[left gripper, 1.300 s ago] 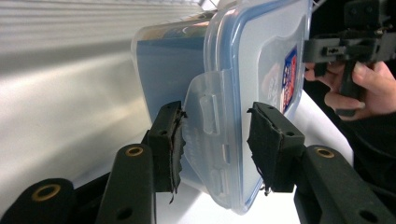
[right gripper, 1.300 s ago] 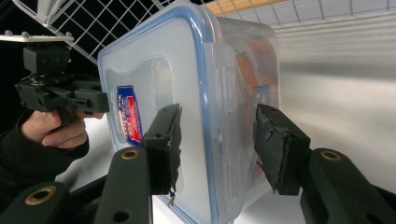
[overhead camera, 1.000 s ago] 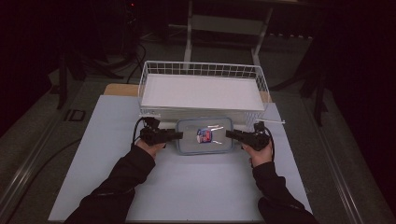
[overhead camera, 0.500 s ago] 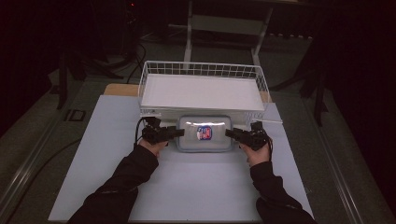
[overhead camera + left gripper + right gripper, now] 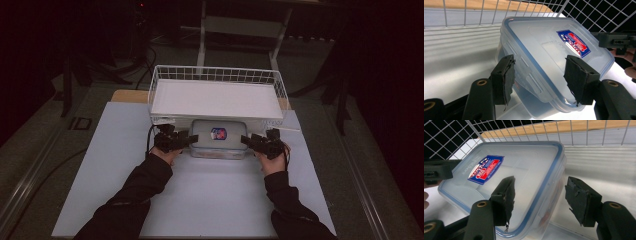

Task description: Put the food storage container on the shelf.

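One lidded plastic box [image 5: 218, 138], contents unclear.

The clear plastic container [image 5: 554, 62] carries a red, white and blue sticker [image 5: 573, 43] on its lid, seen beyond the left gripper's jaws toward the far end. Its print is too small and blurred to read. In the right gripper view the same sticker [image 5: 486, 169] sits past the jaws, equally illegible.
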Available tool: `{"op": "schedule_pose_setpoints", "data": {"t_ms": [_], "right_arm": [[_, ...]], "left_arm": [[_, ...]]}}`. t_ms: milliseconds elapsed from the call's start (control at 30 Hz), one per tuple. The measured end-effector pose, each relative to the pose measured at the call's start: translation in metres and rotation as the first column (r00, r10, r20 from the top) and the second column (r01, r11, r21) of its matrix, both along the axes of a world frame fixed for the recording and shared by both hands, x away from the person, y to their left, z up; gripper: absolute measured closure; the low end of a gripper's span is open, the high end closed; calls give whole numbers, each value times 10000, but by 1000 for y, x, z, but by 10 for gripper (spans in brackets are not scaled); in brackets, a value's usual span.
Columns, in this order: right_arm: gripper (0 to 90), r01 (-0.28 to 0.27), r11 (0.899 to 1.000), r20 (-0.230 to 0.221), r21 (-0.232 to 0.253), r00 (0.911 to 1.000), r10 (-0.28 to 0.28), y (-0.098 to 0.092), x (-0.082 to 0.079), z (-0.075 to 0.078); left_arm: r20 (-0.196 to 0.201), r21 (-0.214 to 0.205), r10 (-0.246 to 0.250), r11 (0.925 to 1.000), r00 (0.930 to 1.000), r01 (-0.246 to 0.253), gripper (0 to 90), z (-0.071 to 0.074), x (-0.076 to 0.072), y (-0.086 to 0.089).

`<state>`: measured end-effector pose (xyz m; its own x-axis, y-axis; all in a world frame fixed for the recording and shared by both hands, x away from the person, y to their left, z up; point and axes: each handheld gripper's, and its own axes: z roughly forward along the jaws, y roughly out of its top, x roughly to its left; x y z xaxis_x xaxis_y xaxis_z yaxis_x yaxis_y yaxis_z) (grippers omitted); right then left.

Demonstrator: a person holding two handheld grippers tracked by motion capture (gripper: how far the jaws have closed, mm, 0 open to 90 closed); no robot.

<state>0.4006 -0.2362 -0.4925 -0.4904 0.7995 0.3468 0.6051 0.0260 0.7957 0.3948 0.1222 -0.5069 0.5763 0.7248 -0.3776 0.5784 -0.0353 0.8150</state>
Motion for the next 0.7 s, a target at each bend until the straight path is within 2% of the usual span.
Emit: {"op": "schedule_pose_setpoints", "data": {"t_ms": [100,133,200,267,300,367,433,467,533,700], "right_arm": [[394,-16,9995,309,-331,9995,27,3,-6,3],[394,-16,9995,309,-331,9995,27,3,-6,3],[394,81,9986,553,-530,9985,-51,4,-14,5],[395,80,9972,782,-740,9969,-22,5,-21,9],[395,54,9969,859,-784,9963,13,6,-23,11],[401,-112,9965,982,-826,9950,193,8,-29,16],[413,-238,9970,1117,-740,9932,320,10,-36,20],[426,-320,9970,1153,-707,9925,401,11,-40,22],[473,-437,9967,1220,-683,9912,518,15,-48,25],[624,-1103,9929,918,-439,9892,1140,26,-62,26]], "left_arm": [[117,-176,-44,9998,9999,47,330,3,-6,3],[117,-176,-44,9998,9999,47,282,3,-6,3],[-64,-438,-111,9990,9999,108,258,6,-13,7],[121,61,-171,9998,9998,170,181,9,-18,10],[218,135,-224,9997,9995,221,153,10,-22,10],[273,73,-367,9993,9990,365,136,13,-30,12],[210,-99,-630,9980,9978,632,53,18,-38,13],[185,-115,-754,9971,9970,756,21,20,-42,13],[185,-99,-912,9958,9957,914,13,25,-52,14],[385,327,-847,9960,9957,834,5,34,-73,19]]}}
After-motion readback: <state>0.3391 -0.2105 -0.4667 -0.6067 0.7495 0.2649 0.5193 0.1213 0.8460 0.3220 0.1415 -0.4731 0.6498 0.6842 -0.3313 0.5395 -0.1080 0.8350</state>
